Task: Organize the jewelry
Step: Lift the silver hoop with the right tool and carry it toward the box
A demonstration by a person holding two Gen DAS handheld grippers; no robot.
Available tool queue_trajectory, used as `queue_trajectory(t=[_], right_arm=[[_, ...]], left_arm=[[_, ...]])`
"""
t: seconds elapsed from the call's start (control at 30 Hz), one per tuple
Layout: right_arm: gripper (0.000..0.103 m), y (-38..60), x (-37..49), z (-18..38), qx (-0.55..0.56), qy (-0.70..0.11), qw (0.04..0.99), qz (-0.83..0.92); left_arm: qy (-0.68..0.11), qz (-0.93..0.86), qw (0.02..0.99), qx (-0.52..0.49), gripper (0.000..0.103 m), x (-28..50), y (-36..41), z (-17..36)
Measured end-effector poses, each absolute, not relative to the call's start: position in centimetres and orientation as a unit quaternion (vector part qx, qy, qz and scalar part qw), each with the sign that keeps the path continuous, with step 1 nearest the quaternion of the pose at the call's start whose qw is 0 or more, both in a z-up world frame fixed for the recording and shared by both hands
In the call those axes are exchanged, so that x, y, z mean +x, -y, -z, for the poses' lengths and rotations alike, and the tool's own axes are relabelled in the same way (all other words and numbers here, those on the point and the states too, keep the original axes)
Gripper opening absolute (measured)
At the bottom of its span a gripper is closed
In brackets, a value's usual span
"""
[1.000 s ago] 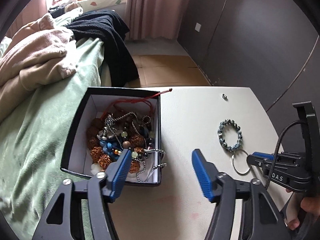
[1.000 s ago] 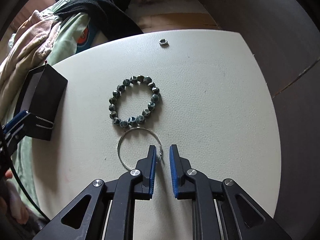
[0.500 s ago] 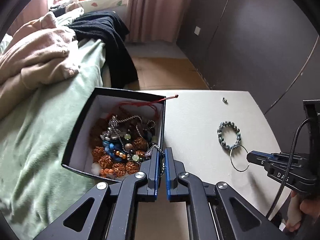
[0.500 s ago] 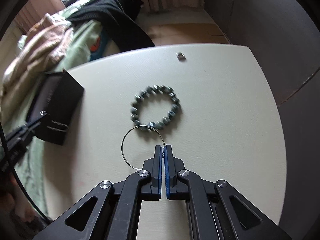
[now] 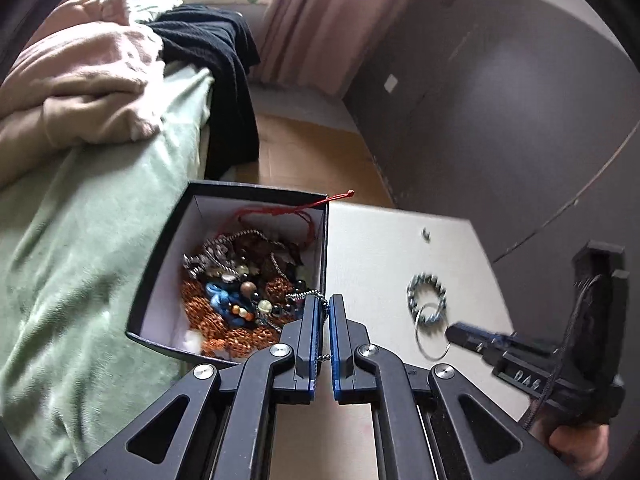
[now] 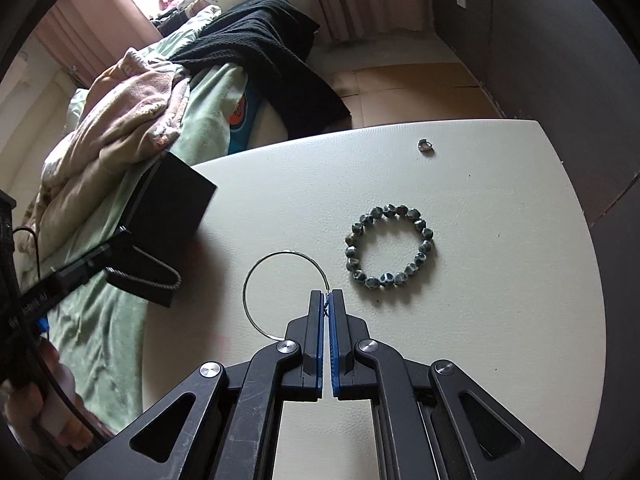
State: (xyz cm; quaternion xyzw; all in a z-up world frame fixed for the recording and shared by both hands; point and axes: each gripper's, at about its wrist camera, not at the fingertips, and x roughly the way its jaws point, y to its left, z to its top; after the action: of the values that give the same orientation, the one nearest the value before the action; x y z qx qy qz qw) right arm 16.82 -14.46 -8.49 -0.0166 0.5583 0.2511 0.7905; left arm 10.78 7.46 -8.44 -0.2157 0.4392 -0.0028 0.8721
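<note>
Two grippers work at once, and both are closed on something thin. Far left, a green bedspread lies under a pink blanket and a black garment. Just right of that, the black box sits at the table's left edge, heaped with mixed jewelry: brown bead strands, blue beads and a red cord trailing over the rim. The left gripper is at the box's right wall, its jaws pressed together on a silver chain that drapes over that wall. From the right wrist view the chain hangs in a loop outside the box. To do this well I would lift slowly and straight up, since the chain probably runs into the tangle and a quick pull could drag other pieces out or tip the box.

Further right on the white table, the right gripper is clamped on the rim of a thin wire hoop; whether the hoop is clear of the surface I cannot tell. The grip is at the very tips, so it should stay firm and level, or the hoop may swivel or slip. Just right of the hoop lies a grey-green bead bracelet, apart from it, and beyond that a small metal ring near the far edge
</note>
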Motion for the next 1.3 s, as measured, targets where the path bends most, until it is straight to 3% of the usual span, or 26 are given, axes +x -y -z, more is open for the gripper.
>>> queue_trajectory(t=[0.5, 0.57, 0.63, 0.67, 0.8, 0.87, 0.93, 1.1, 1.3], right_arm=[[0.004, 15.8, 17.4, 8.5, -0.006, -0.56, 0.792, -0.243], [0.004, 15.7, 17.4, 8.4, -0.006, -0.56, 0.792, -0.243], [0.004, 15.8, 17.3, 8.4, -0.006, -0.559, 0.793, -0.243], [0.004, 15.8, 17.3, 8.3, -0.006, -0.558, 0.793, -0.244], [0.004, 16.0, 17.4, 8.4, -0.004, -0.559, 0.793, -0.241], [0.004, 16.1, 17.5, 8.3, -0.002, -0.559, 0.794, -0.24], [0.004, 16.2, 17.6, 8.3, 0.0, -0.558, 0.794, -0.24], [0.004, 16.6, 17.7, 8.0, 0.011, -0.554, 0.797, -0.241], [0.004, 16.2, 17.6, 6.9, 0.032, -0.539, 0.801, -0.26]], left_arm=[[-0.44, 0.005, 0.868, -0.228, 0.006, 11.4, -7.5, 8.8], [-0.451, 0.0, 0.863, -0.228, 0.014, 11.7, -7.3, 9.0], [-0.449, -0.005, 0.866, -0.22, 0.057, 11.8, -6.9, 8.9], [-0.447, -0.007, 0.869, -0.211, 0.063, 11.8, -6.7, 8.8], [-0.44, -0.007, 0.881, -0.174, 0.064, 12.0, -5.4, 8.5], [-0.443, -0.024, 0.886, -0.139, 0.058, 12.3, -4.8, 8.9], [-0.456, -0.023, 0.881, -0.128, 0.04, 12.8, -4.6, 9.7], [-0.473, -0.024, 0.873, -0.117, 0.013, 13.3, -4.6, 11.0], [-0.439, -0.014, 0.887, -0.141, 0.003, 12.3, -5.7, 9.0]])
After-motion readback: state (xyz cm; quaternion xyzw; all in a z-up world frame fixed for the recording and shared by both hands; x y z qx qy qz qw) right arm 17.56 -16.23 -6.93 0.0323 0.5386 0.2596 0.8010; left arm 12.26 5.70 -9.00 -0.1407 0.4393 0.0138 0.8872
